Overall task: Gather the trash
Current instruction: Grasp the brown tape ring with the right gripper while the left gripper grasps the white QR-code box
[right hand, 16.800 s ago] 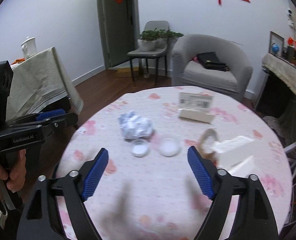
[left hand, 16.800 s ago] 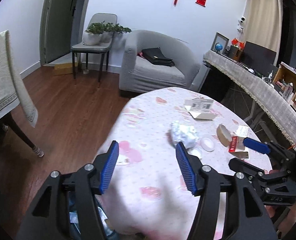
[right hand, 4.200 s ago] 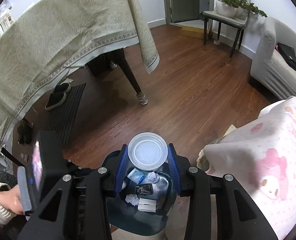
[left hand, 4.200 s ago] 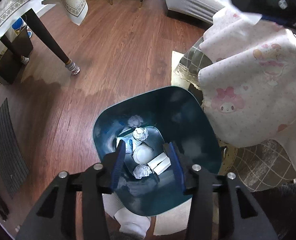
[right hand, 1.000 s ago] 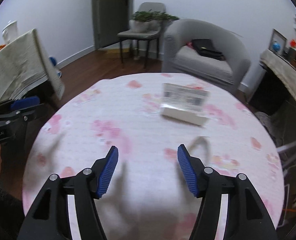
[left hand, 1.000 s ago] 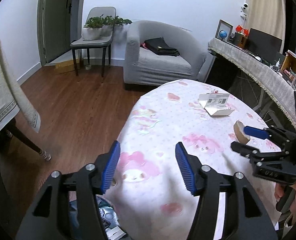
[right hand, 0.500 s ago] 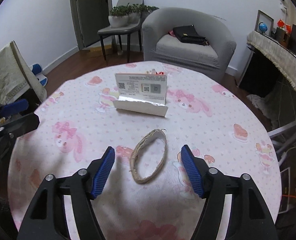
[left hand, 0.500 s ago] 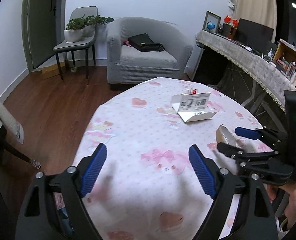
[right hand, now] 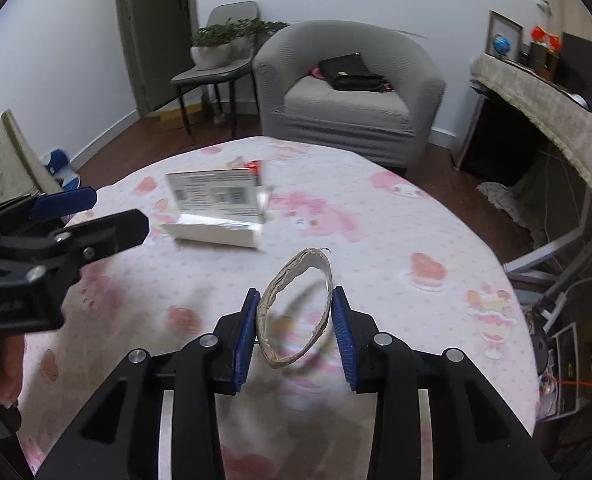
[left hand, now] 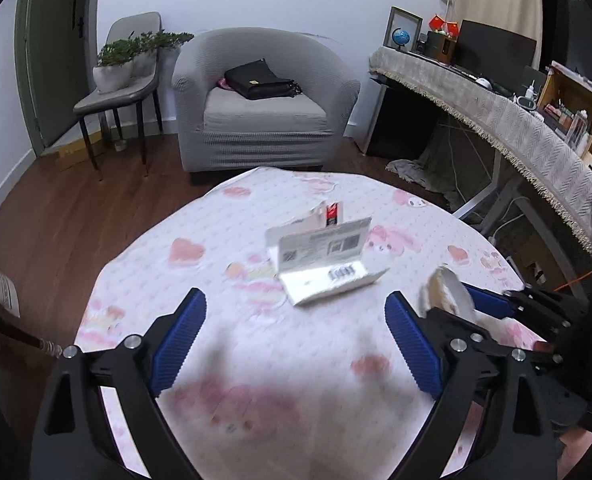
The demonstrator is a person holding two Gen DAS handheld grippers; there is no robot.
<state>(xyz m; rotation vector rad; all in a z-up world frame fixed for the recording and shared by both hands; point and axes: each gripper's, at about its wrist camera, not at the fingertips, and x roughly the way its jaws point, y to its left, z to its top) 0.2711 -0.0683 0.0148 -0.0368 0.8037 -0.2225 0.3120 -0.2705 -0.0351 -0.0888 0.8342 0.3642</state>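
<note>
While the right gripper [right hand: 296,322] has just been closing, we see its blue pads [right hand: 244,330] pressed against both sides of a cardboard tape ring [right hand: 294,312], which stands on edge, squeezed into an oval, between them. The ring sits over the pink-patterned tablecloth [right hand: 395,248] of the round table; whether its lower edge touches the cloth we cannot tell. In the left wrist view the same ring [left hand: 447,292] appears at the right, gripped by the right gripper [left hand: 475,308]. The left gripper [left hand: 296,340] has just been opening: its jaws stand wide apart with nothing between them, poised above the cloth [left hand: 216,248]. Just beyond its fingertips lies an open white carton [left hand: 327,268] with a printed flap raised, a small red-marked pack [left hand: 333,214] behind it. In the right wrist view the carton [right hand: 220,212] lies near the ring, not touching it, and the left gripper [right hand: 92,216] enters from the left. A grey armchair [right hand: 347,92] holding a black bag [right hand: 351,72] stands behind the table.
</note>
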